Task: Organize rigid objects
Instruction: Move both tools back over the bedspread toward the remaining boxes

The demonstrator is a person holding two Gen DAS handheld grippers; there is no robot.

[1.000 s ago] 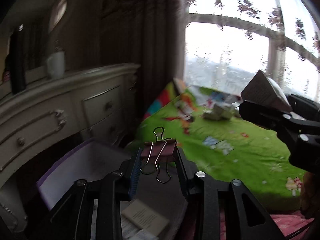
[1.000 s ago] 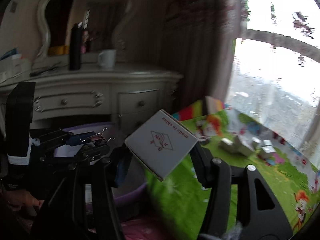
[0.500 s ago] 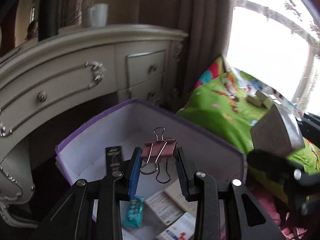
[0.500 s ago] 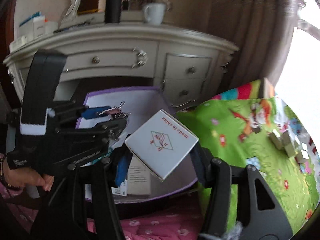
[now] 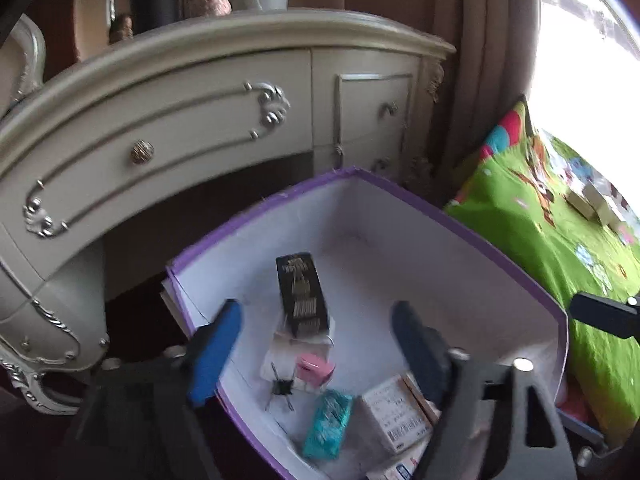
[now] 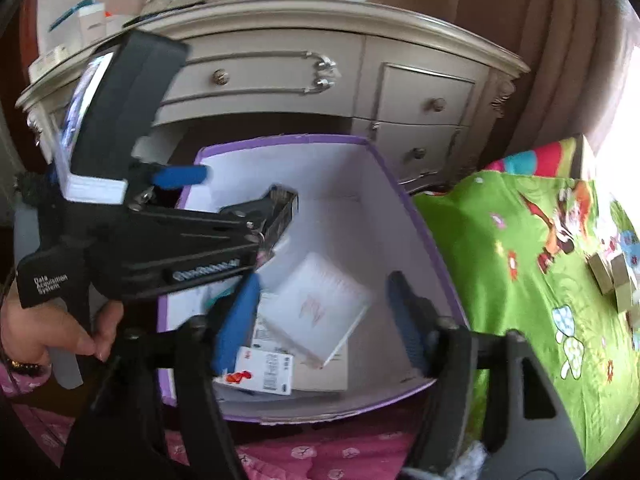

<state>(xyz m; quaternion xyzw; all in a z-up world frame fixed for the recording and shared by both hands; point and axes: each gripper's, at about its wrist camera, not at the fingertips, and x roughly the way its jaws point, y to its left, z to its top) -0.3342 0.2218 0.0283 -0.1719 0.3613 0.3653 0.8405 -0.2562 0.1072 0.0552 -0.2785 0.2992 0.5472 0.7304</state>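
The cream dresser (image 5: 224,120) stands behind everything, with the green play mat (image 6: 532,280) spread to the right, a few small boxes (image 6: 612,280) waiting near its far edge. Between them sits the purple storage box (image 5: 460,220), open-topped, its near rim under both tools.

Both claws have just been opening, and nothing is between either pair of pads now. The left claw (image 5: 316,356) has let go of the pink binder clip (image 5: 316,370), which lies on the box floor beside a black clip (image 5: 282,388) and a dark carton (image 5: 302,296). The right claw (image 6: 324,312) has released the white carton (image 6: 316,304), caught tilted and blurred over the packets at the box's near-right corner.

So two more items look stowed. The box's far half is bare, leaving room; the tall walls call for lifting straight out before swinging toward the mat.
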